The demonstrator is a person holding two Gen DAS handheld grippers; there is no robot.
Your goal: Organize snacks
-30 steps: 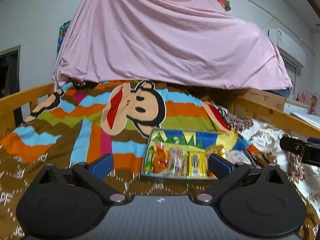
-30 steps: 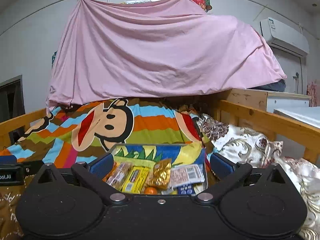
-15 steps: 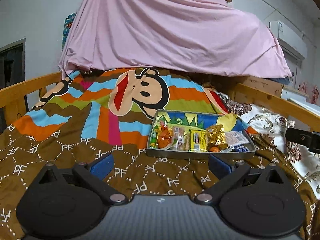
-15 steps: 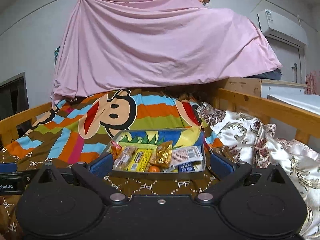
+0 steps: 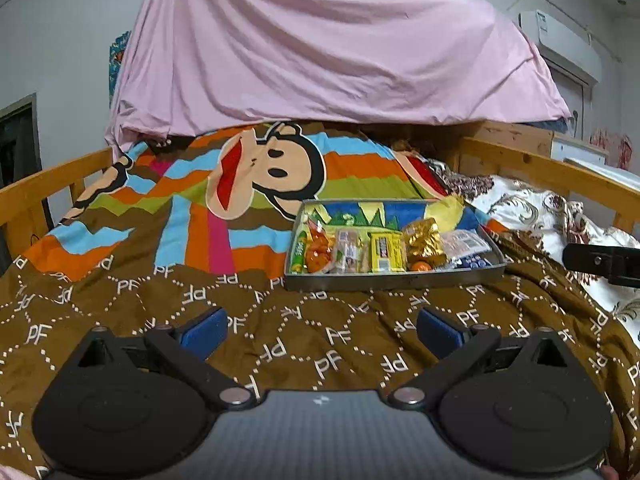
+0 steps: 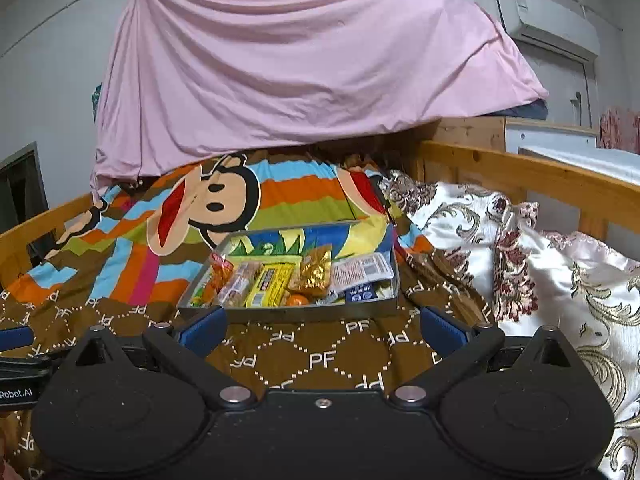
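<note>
Both the left gripper (image 5: 319, 330) and the right gripper (image 6: 322, 328) are wide open and empty. The tray (image 5: 394, 281) of snacks (image 5: 386, 249) lies toward the bed's right side. Expect light, crinkly, slippery wrappers; pinch each packet across its narrow edges.

Wooden bed frame (image 6: 520, 168), pink sheet (image 6: 304, 72) draped over white wall (air conditioner (image 6: 548, 20) top right), monkey blanket (image 5: 240, 208).

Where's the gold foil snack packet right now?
In both wrist views the gold foil snack packet lies inside the grey metal tray on the bed, right of the yellow bar, behind a small orange ball.
</note>
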